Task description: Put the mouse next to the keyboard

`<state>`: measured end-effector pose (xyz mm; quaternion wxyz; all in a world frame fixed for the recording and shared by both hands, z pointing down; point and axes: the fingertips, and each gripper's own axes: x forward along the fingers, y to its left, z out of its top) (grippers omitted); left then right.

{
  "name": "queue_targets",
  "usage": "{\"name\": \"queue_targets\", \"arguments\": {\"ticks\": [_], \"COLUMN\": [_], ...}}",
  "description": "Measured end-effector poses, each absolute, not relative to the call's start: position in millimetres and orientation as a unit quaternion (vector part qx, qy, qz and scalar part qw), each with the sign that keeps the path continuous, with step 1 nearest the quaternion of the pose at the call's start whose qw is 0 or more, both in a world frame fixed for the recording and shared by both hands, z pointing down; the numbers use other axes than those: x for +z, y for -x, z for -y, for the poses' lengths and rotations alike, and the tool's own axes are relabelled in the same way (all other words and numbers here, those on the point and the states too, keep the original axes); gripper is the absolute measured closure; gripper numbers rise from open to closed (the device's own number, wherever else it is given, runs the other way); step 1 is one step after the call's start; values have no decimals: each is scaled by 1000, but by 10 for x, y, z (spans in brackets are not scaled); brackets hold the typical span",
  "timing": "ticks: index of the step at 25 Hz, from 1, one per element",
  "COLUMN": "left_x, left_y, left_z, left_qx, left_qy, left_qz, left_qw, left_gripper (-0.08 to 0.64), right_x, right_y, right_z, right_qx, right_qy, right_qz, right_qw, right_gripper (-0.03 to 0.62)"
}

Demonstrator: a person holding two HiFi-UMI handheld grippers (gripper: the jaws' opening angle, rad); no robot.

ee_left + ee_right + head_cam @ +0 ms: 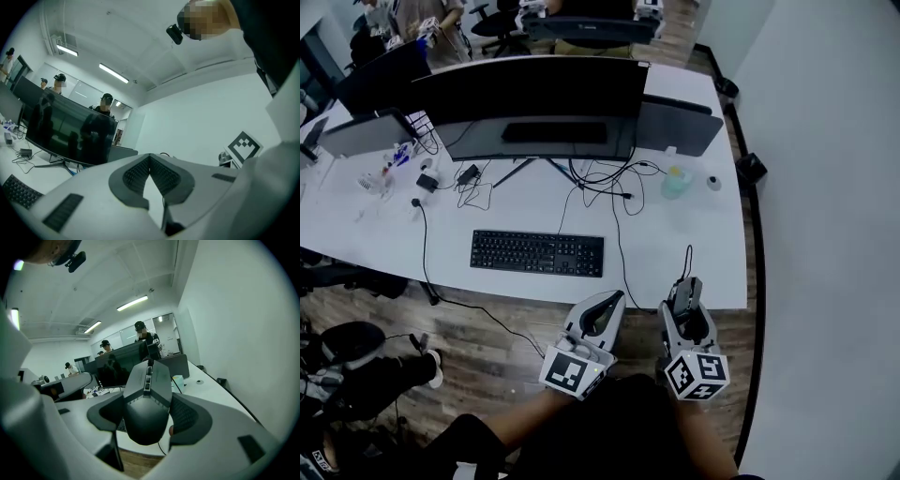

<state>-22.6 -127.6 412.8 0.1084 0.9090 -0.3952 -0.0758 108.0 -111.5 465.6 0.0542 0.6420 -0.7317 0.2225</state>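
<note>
Dark, angular wired mouse (146, 404) clamped in the right gripper (686, 305), just off the worktop's (675, 262) front edge near its right corner; left gripper (150, 157) closed, empty. Jaws hide the mouse's sides

The keyboard (537, 253) lay on the surface (675, 253) before the monitor (530, 94), the cup (676, 180) behind it to the right. At the near edge the right claw (685, 285) held the mouse (683, 296), the left claw (611, 302) just left of it.
</note>
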Motion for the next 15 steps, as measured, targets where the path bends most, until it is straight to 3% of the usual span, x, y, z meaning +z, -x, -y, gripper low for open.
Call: {"name": "queue_targets", "arguments": {"ticks": [15], "left_x": [4347], "left_y": [373], "left_z": [1943], "left_qx": [-66], "left_qy": [-896], "left_qz": [424], "left_qw": [118], "left_gripper": [557], "right_x": [5184], "right_y": [-962], "right_z": [1741], "right_qx": [252], "right_qy": [-635], "right_qz": [725], "right_qw": [92], "right_gripper": [288]}}
